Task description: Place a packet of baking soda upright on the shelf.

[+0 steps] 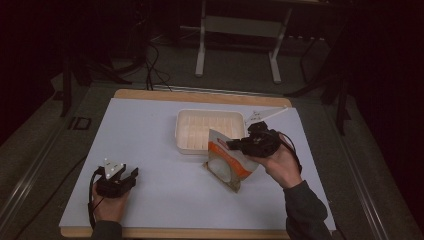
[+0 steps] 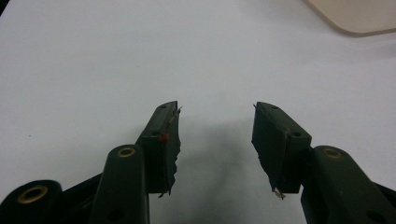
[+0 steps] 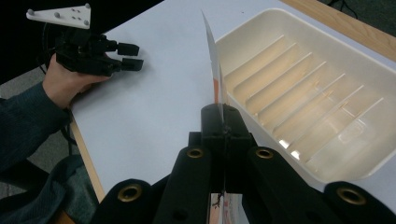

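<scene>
The left gripper (image 1: 131,175) is resting low on the table (image 1: 150,150) near its front left corner, its jaws standing apart with nothing between them, the left hand (image 1: 109,206) wrapping its body from behind. The right gripper (image 1: 231,144) is hovering over the table's middle right, jaws pressed together on a thin packet (image 1: 227,162), the right hand (image 1: 281,165) gripping from below.

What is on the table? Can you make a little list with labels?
Held thing: flat orange and white snack bag
Holder: right gripper, jaws shut on the bag's edge
Bag pose: tilted, lower end near the table
Container: cream ribbed plastic tray, empty, just behind the bag
Other hand: left gripper, jaws open, nothing between them
Surface: white table sheet
</scene>
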Tool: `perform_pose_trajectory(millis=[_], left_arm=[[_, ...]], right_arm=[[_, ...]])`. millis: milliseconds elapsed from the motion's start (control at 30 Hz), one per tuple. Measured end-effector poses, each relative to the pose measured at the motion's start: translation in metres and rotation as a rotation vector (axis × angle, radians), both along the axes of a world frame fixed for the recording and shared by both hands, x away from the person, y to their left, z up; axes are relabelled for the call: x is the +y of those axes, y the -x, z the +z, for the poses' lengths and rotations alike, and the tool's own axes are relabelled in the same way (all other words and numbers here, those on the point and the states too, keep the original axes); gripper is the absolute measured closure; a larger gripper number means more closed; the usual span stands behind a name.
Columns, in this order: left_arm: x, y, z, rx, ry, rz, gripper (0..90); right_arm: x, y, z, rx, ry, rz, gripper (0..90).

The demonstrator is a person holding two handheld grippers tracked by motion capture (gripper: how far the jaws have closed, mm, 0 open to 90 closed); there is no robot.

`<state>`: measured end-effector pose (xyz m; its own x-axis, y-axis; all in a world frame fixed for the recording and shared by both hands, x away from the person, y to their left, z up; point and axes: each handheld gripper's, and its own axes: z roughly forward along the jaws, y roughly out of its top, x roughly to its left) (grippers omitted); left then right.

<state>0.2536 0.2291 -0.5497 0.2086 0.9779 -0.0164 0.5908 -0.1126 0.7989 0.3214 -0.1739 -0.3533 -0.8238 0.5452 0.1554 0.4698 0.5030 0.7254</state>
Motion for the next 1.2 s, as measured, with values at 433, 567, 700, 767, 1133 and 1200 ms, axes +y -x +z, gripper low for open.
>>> perform_pose_trajectory(millis=[433,567,700,767,1133,1200], left_arm=[[0.0,0.0,0.0,-0.002,-0.001,-0.001,50.5],[0.0,0.0,0.0,-0.002,-0.001,-0.001,50.5],[0.0,0.0,0.0,-0.001,0.002,0.001,50.5],[0.0,0.0,0.0,-0.001,0.003,0.001,50.5],[0.0,0.0,0.0,-0.001,0.003,0.0,50.4],[0.0,0.0,0.0,-0.001,0.003,0.0,50.5]], right_arm=[[0.004,-0.006,0.011,-0.009,-0.019,-0.02,90.0],[0.004,-0.008,0.014,-0.012,-0.026,-0.034,90.0],[0.003,-0.009,0.016,-0.015,-0.032,-0.051,90.0],[0.003,-0.01,0.017,-0.017,-0.034,-0.055,90.0],[0.004,-0.016,0.023,-0.016,-0.055,-0.101,90.0],[0.004,-0.017,0.026,-0.018,-0.063,-0.118,90.0]])
